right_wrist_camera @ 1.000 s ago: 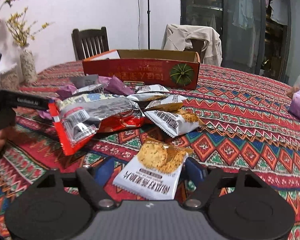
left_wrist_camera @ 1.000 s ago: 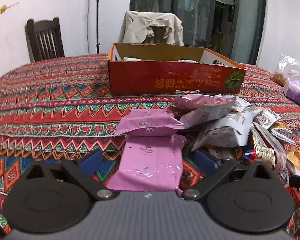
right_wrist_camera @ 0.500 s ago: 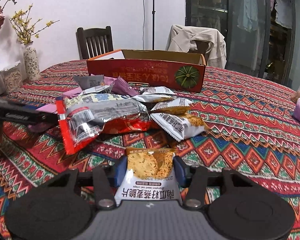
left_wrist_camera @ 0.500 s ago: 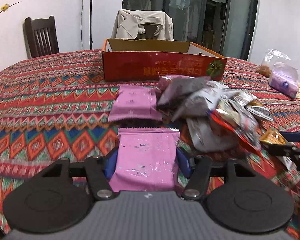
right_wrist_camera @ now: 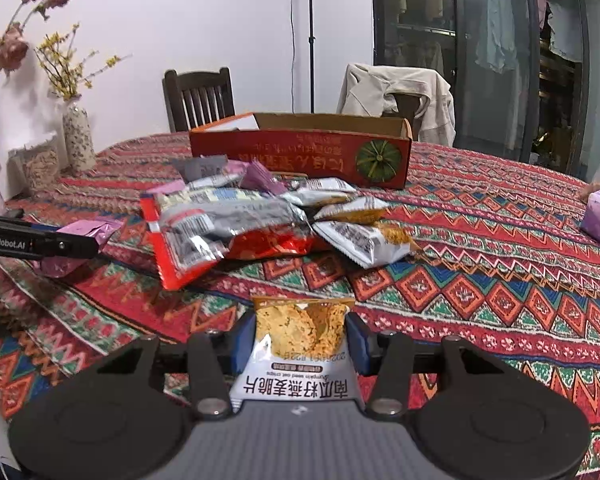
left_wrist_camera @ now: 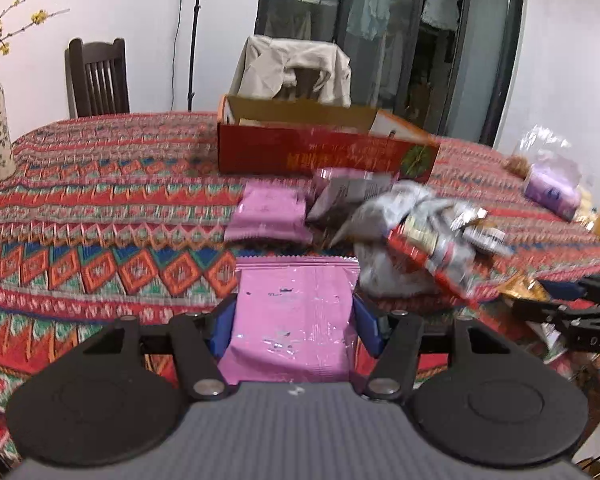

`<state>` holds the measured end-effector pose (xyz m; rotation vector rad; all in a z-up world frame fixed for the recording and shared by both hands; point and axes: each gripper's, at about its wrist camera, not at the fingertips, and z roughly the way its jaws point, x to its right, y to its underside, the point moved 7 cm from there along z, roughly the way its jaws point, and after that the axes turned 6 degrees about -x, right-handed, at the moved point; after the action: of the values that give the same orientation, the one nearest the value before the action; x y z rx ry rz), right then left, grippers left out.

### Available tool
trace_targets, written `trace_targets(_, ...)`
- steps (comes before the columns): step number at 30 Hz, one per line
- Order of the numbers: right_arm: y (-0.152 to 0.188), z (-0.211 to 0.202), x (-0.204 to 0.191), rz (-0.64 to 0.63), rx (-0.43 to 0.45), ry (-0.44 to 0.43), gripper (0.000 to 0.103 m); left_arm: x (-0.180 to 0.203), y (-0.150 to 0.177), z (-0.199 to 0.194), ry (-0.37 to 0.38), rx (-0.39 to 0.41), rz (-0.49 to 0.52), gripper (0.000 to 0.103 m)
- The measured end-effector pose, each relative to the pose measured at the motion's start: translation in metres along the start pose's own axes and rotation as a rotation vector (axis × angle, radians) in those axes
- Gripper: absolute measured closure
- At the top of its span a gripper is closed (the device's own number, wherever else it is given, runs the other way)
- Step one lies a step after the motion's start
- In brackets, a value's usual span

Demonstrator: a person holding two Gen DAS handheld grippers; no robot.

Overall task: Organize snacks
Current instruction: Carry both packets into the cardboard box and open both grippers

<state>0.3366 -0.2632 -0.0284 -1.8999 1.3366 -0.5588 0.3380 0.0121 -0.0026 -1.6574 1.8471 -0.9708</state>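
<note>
A second ago both grippers stood open around packets on the tabletop. Now the left gripper clamps the pink packet and the right gripper the crisp packet, both lifted.

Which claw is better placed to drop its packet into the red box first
Left, narrowly. The left claw grips a pink packet pointing almost straight at the red cardboard box; the right claw, gripping a crisp packet, has the pile between.

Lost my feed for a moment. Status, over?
Left gripper shut on pink packet. Right gripper shut on crisps packet. Red box ahead, open. Snack pile lies between.
</note>
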Motion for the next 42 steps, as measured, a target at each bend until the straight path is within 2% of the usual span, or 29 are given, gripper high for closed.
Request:
trace_targets(5, -0.019, -0.012, -0.001, 0.014, 0.059, -0.075, 0.056, -0.004, -0.046, -0.011, 0.025, 0.057, 0.013, 0.042)
trace_targets(9, -0.064, -0.016, 0.004, -0.017, 0.124, -0.113, 0.056, -0.002, -0.106, 0.005, -0.015, 0.116, 0.066, 0.041)
trace_targets(11, -0.099, -0.013, 0.01, -0.041, 0.161, -0.123, 0.056, -0.001, -0.142, 0.024, -0.032, 0.126, 0.079, 0.041)
trace_targets(14, -0.156, 0.004, 0.022, -0.067, 0.184, -0.149, 0.056, -0.001, -0.197, 0.067, -0.036, 0.091, 0.079, 0.041)
trace_targets(17, -0.223, 0.046, 0.041, -0.047, 0.17, -0.164, 0.055, 0.0, -0.242, 0.123, -0.073, 0.041, 0.075, 0.041)
trace_targets(19, -0.263, 0.092, 0.054, 0.001, 0.118, -0.173, 0.055, 0.001, -0.267, 0.167, -0.109, 0.005, 0.089, 0.041)
trace_targets(22, -0.303, 0.175, 0.069, 0.08, -0.014, -0.178, 0.055, -0.004, -0.286, 0.226, -0.146, -0.05, 0.078, 0.041)
trace_targets(25, -0.326, 0.254, 0.084, 0.141, -0.156, -0.153, 0.055, -0.016, -0.296, 0.28, -0.232, -0.092, 0.079, 0.041)
trace_targets(28, -0.341, 0.317, 0.098, 0.23, -0.251, -0.132, 0.055, -0.025, -0.296, 0.312, -0.227, -0.142, 0.056, 0.041)
trace_targets(30, -0.345, 0.348, 0.098, 0.232, -0.295, -0.109, 0.055, -0.028, -0.296, 0.325, -0.207, -0.158, 0.047, 0.041)
trace_targets(32, -0.345, 0.367, 0.094, 0.225, -0.326, -0.099, 0.053, -0.029, -0.298, 0.332, -0.182, -0.166, 0.039, 0.041)
trace_targets(34, -0.343, 0.374, 0.093, 0.214, -0.322, -0.067, 0.041, -0.03, -0.298, 0.336, -0.158, -0.176, 0.03, 0.04)
trace_targets(36, -0.344, 0.374, 0.098, 0.217, -0.302, -0.033, 0.038, -0.03, -0.301, 0.338, -0.143, -0.174, 0.026, 0.034)
trace_targets(38, -0.344, 0.365, 0.104, 0.245, -0.287, -0.043, 0.035, -0.031, -0.303, 0.333, -0.131, -0.164, 0.021, 0.029)
trace_targets(42, -0.347, 0.334, 0.112, 0.268, -0.237, -0.066, 0.025, -0.035, -0.307, 0.303, -0.147, -0.149, 0.023, 0.029)
